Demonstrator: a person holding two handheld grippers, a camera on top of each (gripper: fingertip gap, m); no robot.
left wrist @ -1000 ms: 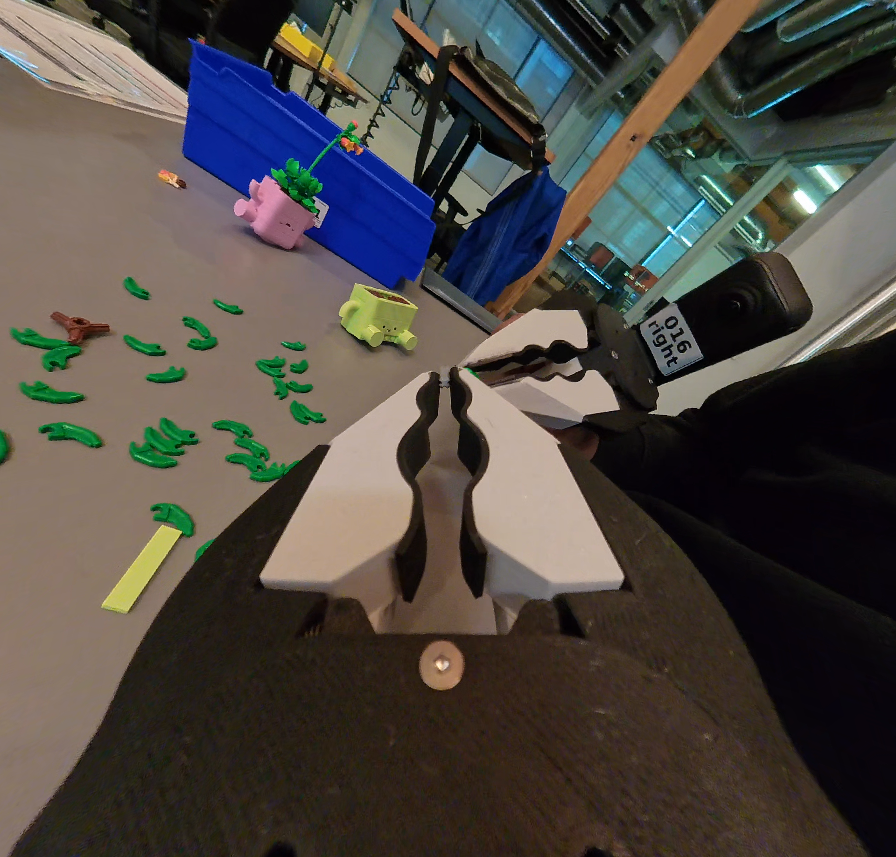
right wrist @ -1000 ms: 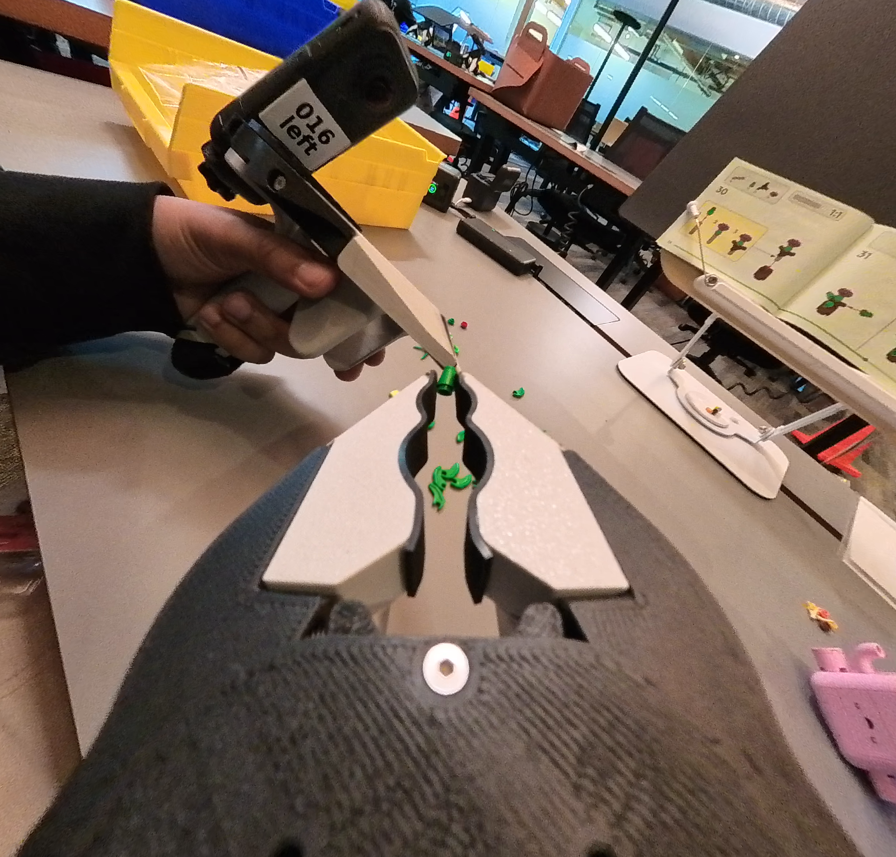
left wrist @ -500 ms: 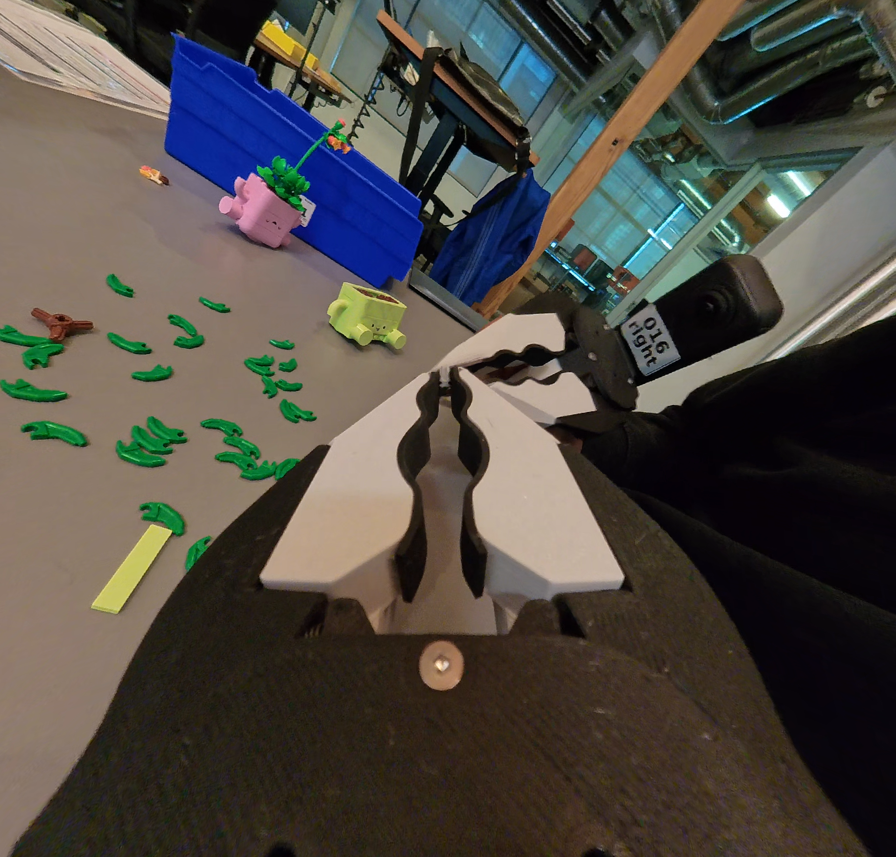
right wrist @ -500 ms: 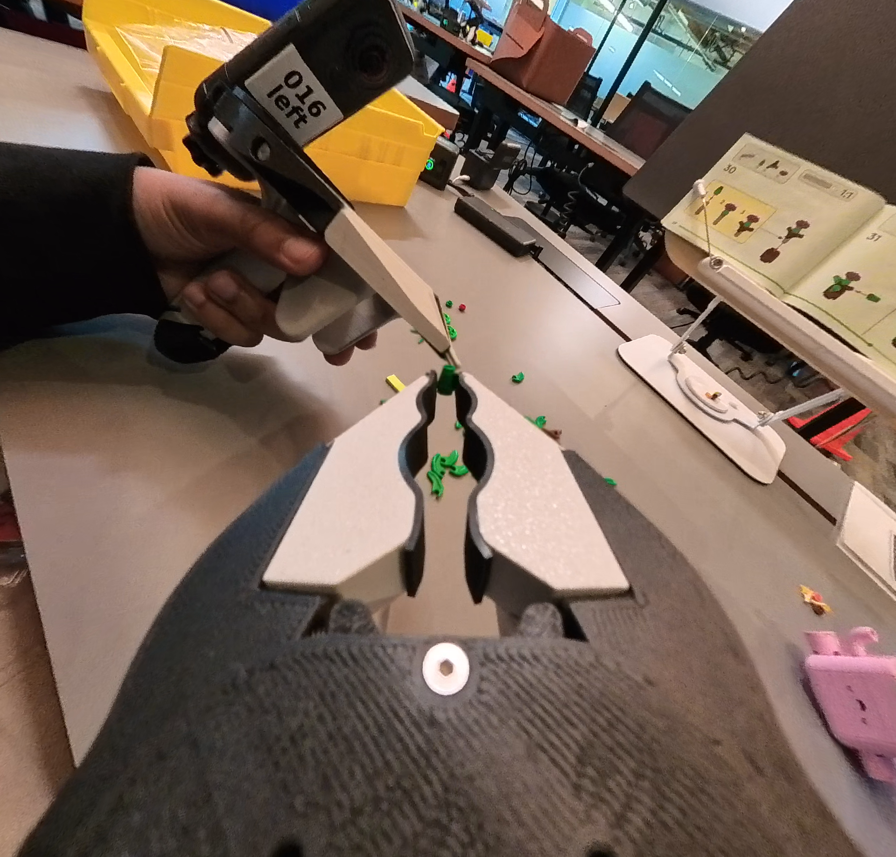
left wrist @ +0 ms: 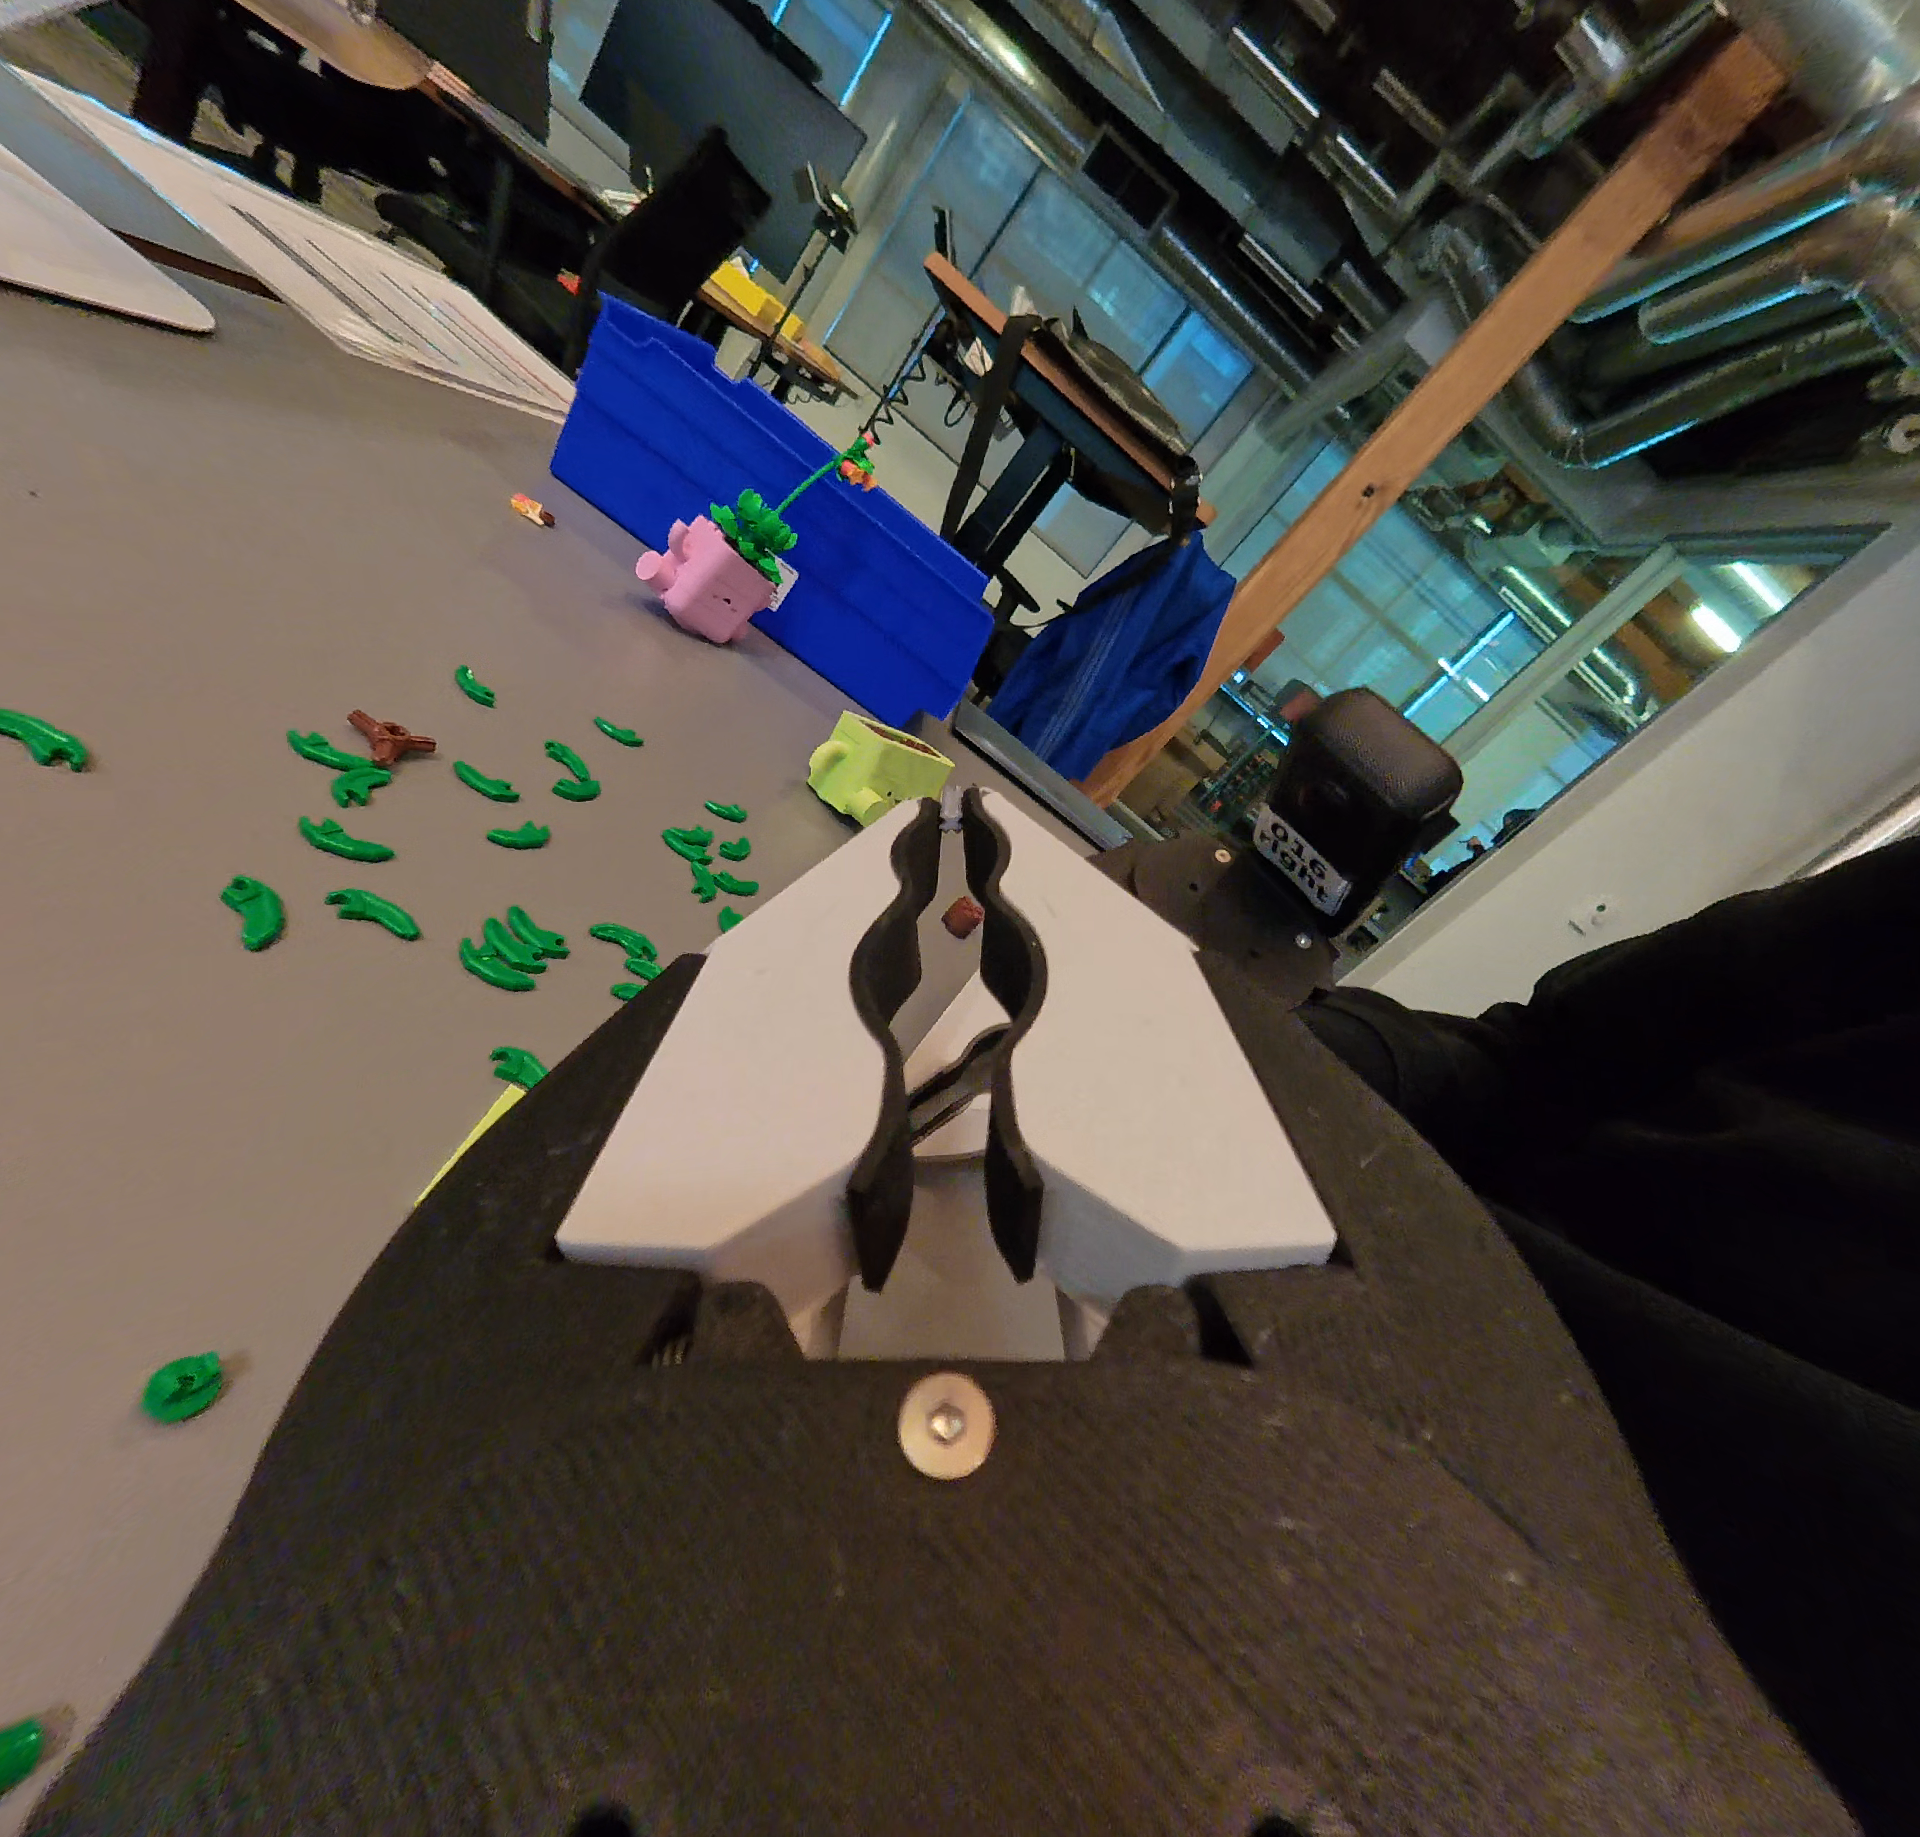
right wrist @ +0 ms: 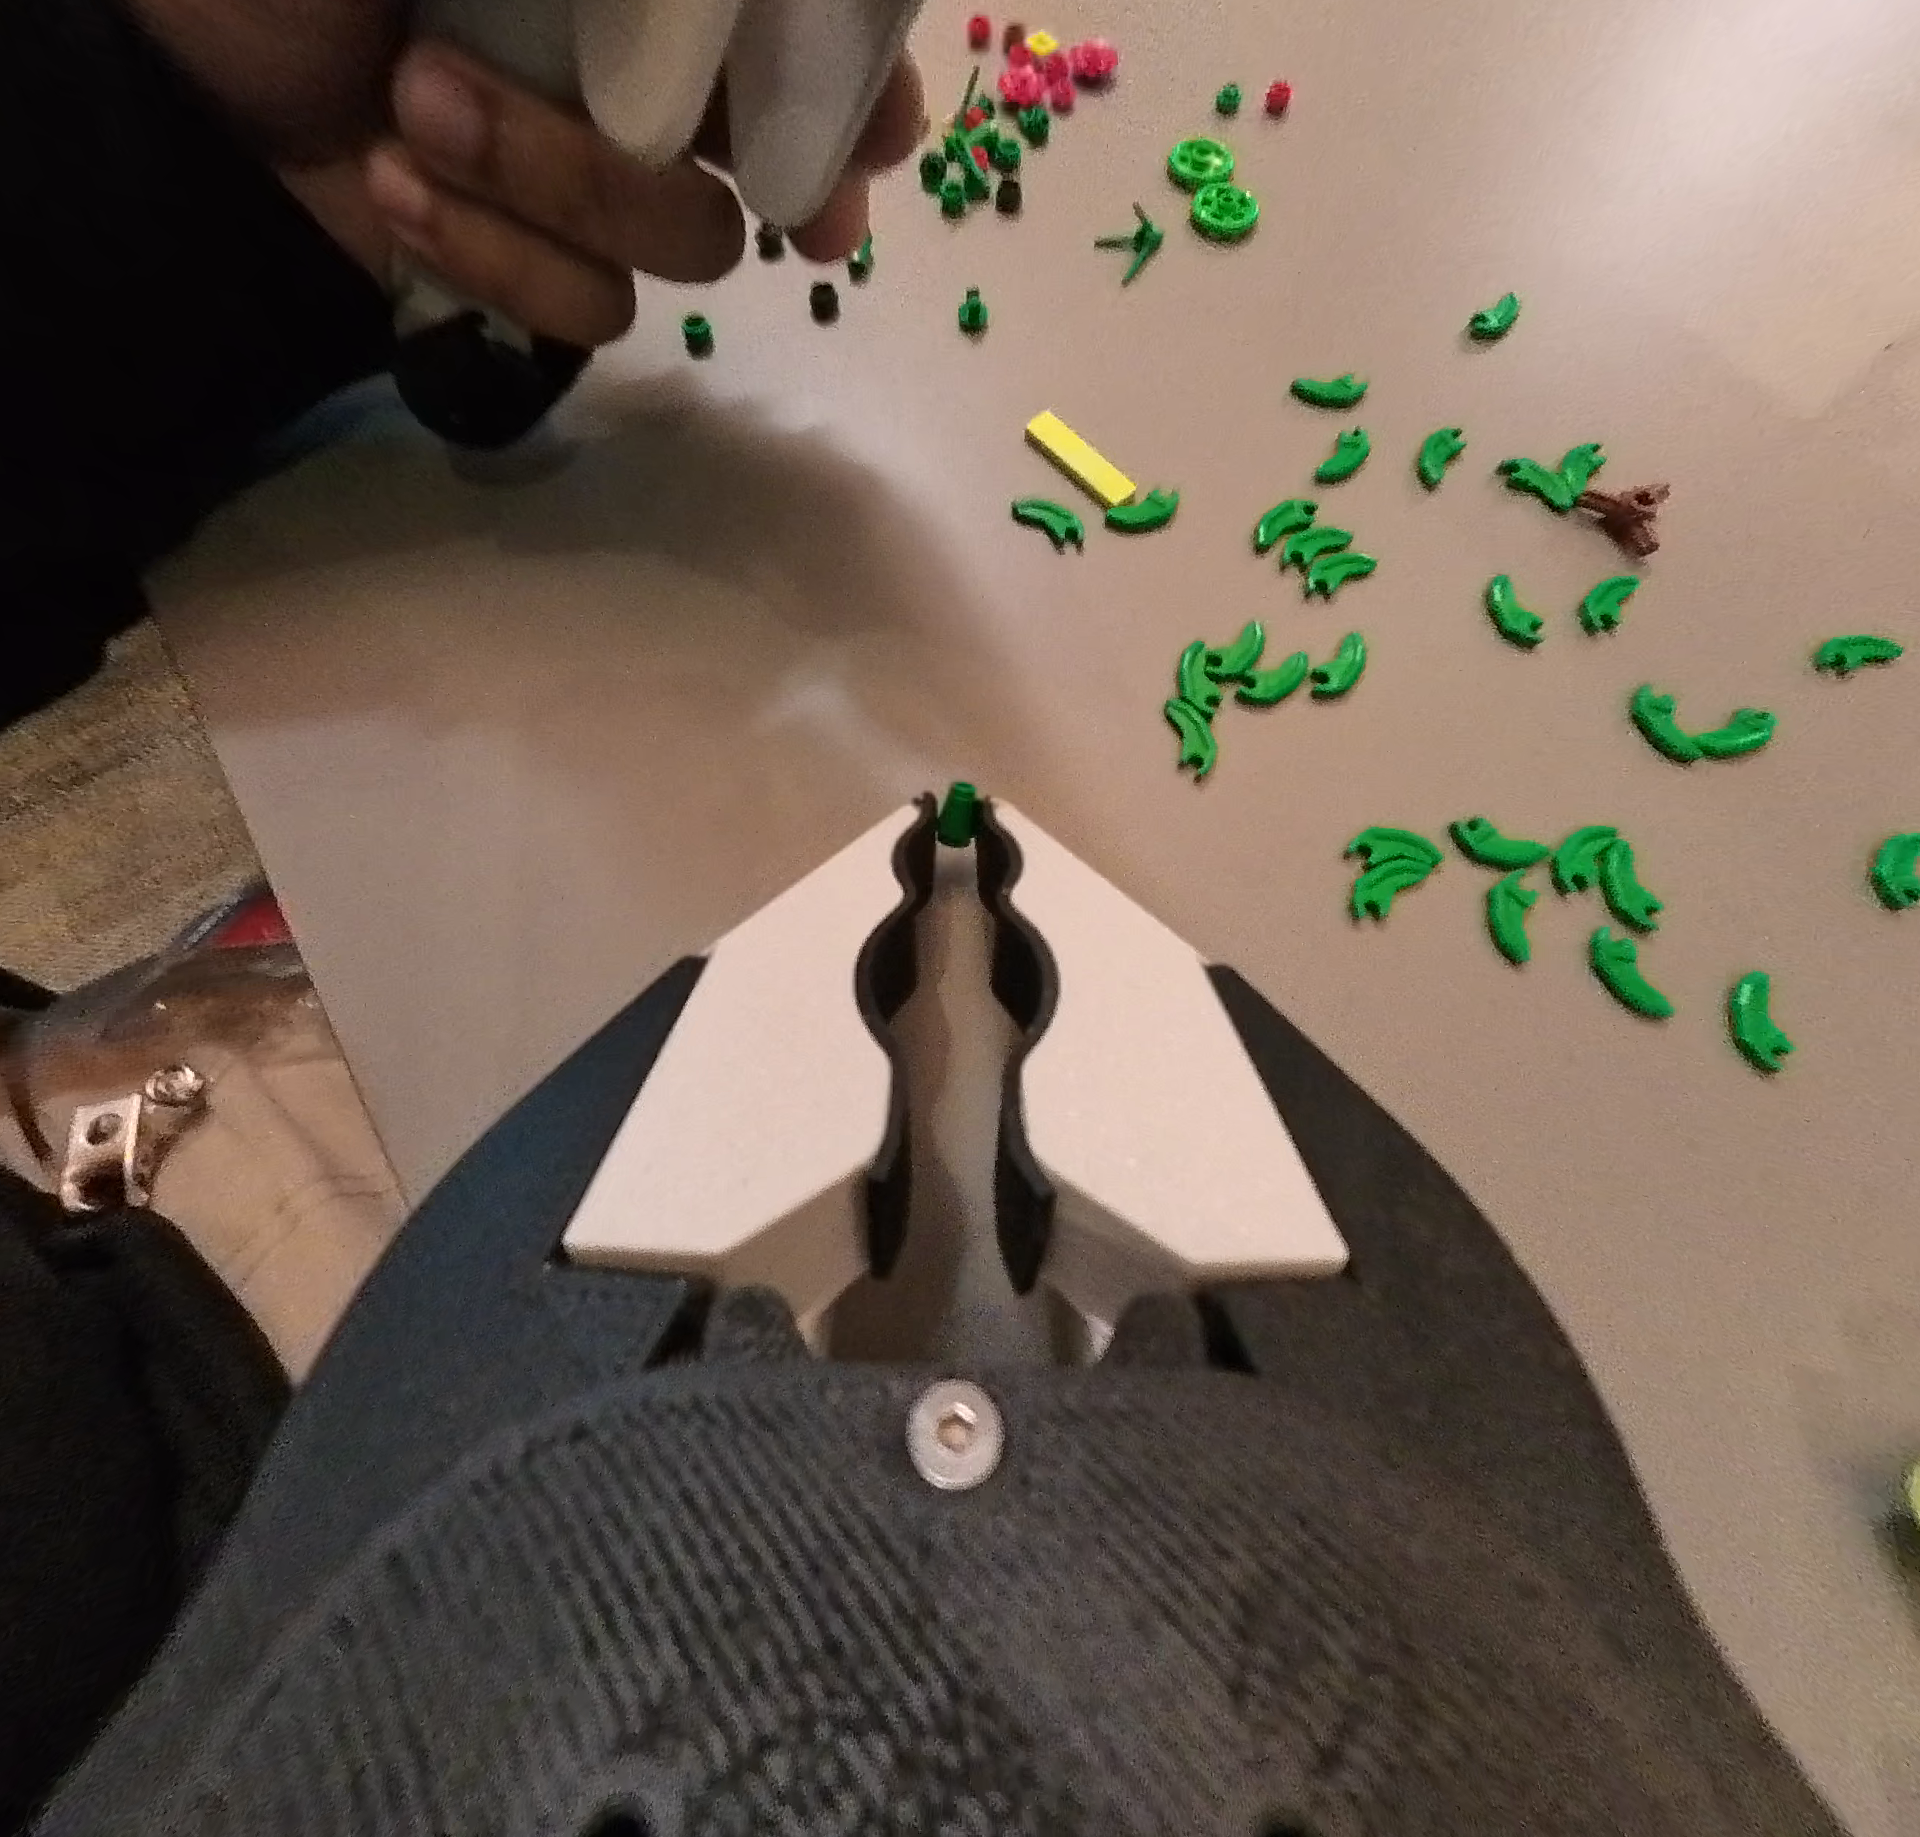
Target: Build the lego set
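Observation:
My right gripper (right wrist: 956, 816) is shut on a small dark green stud (right wrist: 958, 819) and holds it over the grey table (right wrist: 623, 696), pointing down. My left gripper (left wrist: 951, 821) has its jaws nearly together, pinching a tiny pale piece (left wrist: 950, 813) at the tips. A small brown bit (left wrist: 962, 917) shows in the gap between the jaws; I cannot tell what holds it. The left gripper (right wrist: 727, 73) and its hand also show at the top of the right wrist view. The right gripper's body (left wrist: 1340, 811) lies just beyond and under the left fingers. Several green leaf pieces (right wrist: 1288, 540) lie scattered.
A pink pot with a plant (left wrist: 717, 582), a lime pot (left wrist: 883, 764) and a blue bin (left wrist: 769, 530) stand farther off. A yellow tile (right wrist: 1081, 457), a brown branch piece (right wrist: 1626, 520), red flower bits (right wrist: 1039, 73) and green round pieces (right wrist: 1210, 182) lie on the table. The left gripper's tips are roughly 12 cm from the right gripper's.
The two grippers have come apart. My right gripper has tipped down toward the table with the green stud; it now sits lower, under my left gripper's fingers.

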